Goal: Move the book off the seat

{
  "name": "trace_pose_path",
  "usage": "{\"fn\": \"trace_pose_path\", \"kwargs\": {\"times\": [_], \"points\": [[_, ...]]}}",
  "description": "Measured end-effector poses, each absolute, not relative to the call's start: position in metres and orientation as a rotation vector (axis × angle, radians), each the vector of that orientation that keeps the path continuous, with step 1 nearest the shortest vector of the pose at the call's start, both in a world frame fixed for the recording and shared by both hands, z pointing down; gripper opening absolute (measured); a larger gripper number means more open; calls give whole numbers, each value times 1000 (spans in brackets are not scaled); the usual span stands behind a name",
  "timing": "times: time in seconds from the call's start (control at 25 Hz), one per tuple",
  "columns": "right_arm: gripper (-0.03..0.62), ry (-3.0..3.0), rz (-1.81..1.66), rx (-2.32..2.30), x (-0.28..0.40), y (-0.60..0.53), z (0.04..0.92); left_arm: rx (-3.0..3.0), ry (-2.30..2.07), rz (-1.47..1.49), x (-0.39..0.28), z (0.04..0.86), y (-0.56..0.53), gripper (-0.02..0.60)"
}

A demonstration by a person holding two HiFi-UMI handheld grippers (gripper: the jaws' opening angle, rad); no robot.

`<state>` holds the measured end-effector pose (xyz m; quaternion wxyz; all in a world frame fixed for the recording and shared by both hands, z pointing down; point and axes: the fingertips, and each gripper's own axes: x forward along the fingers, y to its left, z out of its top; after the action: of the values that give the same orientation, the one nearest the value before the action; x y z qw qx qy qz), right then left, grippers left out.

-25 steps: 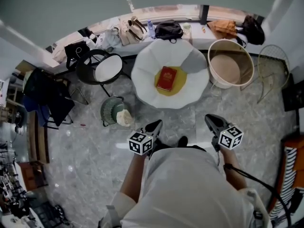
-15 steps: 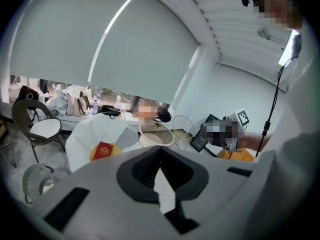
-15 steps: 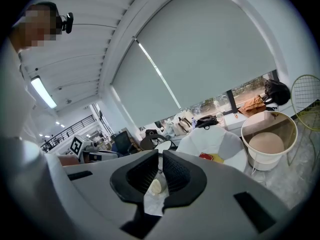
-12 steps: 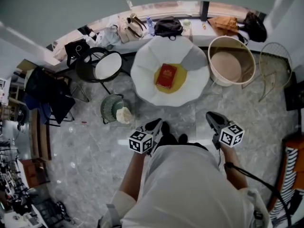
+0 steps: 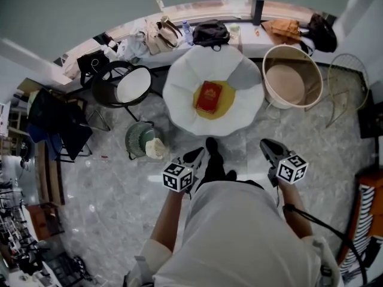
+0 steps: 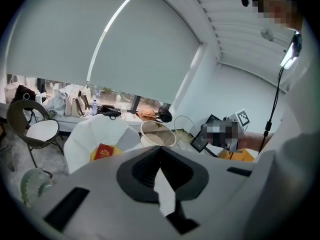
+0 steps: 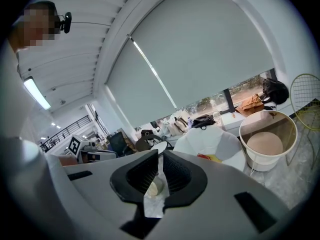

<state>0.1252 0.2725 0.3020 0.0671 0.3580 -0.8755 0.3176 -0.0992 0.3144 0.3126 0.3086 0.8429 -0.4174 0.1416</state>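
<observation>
A red book point(image 5: 209, 96) lies flat on the yellow cushion of a white petal-shaped seat point(image 5: 179, 82) straight ahead. Both grippers hang short of the seat's front edge, over the floor. My left gripper point(image 5: 197, 155) is shut and holds nothing. My right gripper point(image 5: 266, 144) is shut too, also with nothing in it. From the left gripper view the book point(image 6: 104, 152) shows past the closed jaws of the left gripper point(image 6: 160, 149), on the seat point(image 6: 95, 131). The right gripper view catches only a red sliver of the book point(image 7: 204, 157) on the seat point(image 7: 215, 139), beyond the right gripper point(image 7: 160, 156).
A round beige tub seat point(image 5: 292, 76) stands right of the white seat, a wire basket point(image 5: 344, 79) beyond it. A black chair with a white pad point(image 5: 131, 84) and a green wire stool point(image 5: 140, 137) stand to the left. Bags line the window ledge point(image 5: 209, 33). My shoe point(image 5: 212, 147) points at the seat.
I have stepped toward the seat: one shoe has come forward between the grippers. Both grippers have drifted a little nearer the seat, still shut. The book has not moved.
</observation>
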Motion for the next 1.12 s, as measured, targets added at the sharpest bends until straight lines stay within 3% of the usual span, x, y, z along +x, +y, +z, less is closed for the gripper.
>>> {"fn": "trace_pose_path", "kwargs": {"times": [1.12], "points": [[48, -2517, 956, 1024, 2, 66, 316, 2200, -1019, 401, -203, 346, 99, 2]]}}
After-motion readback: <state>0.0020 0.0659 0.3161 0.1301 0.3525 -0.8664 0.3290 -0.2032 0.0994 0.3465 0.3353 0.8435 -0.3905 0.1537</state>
